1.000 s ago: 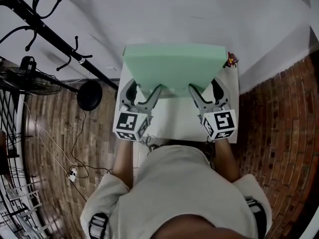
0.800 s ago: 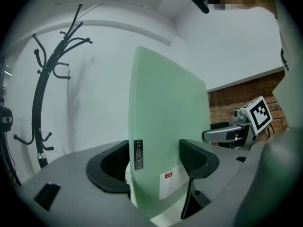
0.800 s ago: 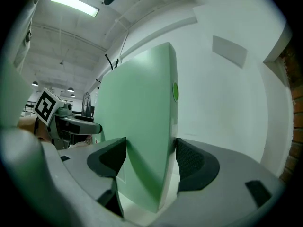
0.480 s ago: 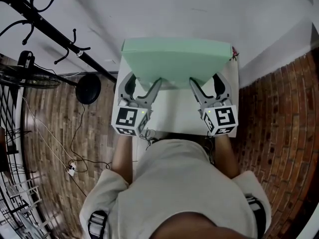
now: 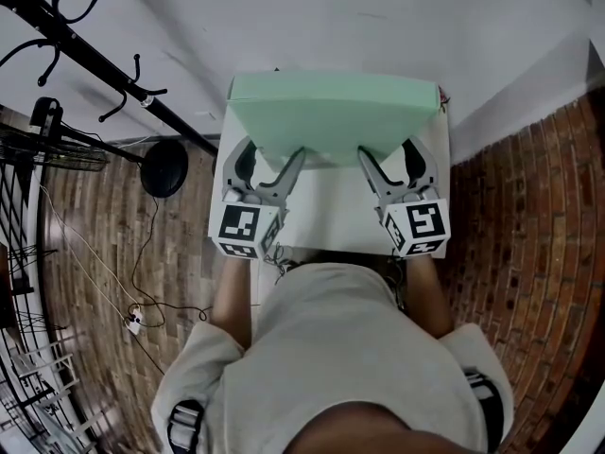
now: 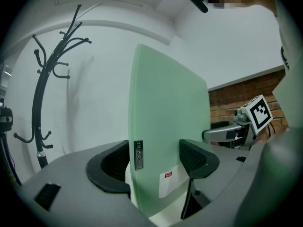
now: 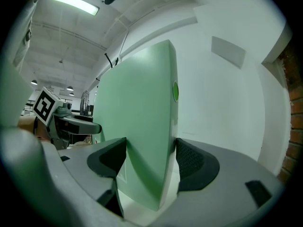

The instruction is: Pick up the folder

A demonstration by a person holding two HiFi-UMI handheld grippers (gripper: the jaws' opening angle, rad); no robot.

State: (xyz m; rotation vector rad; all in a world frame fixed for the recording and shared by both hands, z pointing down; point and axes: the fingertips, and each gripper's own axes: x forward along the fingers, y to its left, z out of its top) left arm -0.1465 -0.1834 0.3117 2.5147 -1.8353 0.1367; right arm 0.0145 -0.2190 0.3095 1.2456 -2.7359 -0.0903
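**Head view: both grippers clamp the folder by its near edge**

Head view shows a pale green folder held over the far half of a small white table that stands against a white wall. The folder's broad face is turned up toward the camera. The left gripper takes the near edge toward its left corner, and the right gripper takes it toward the right corner. The two are well apart, with the folder's middle bare between them.

In the left gripper view the folder stands on edge between the jaws and runs away from the camera. The left gripper is closed down to the folder's thickness. One dark pad sits against the spine side, beside a small grey label. The other pad presses the flat face just above a white sticker.

In the right gripper view the right gripper is closed on the folder the same way. One pad is on the spine side and the other pad is on the broad face. A green dot shows higher up the spine.

A black coat rack stands left of the table, on the brick floor.
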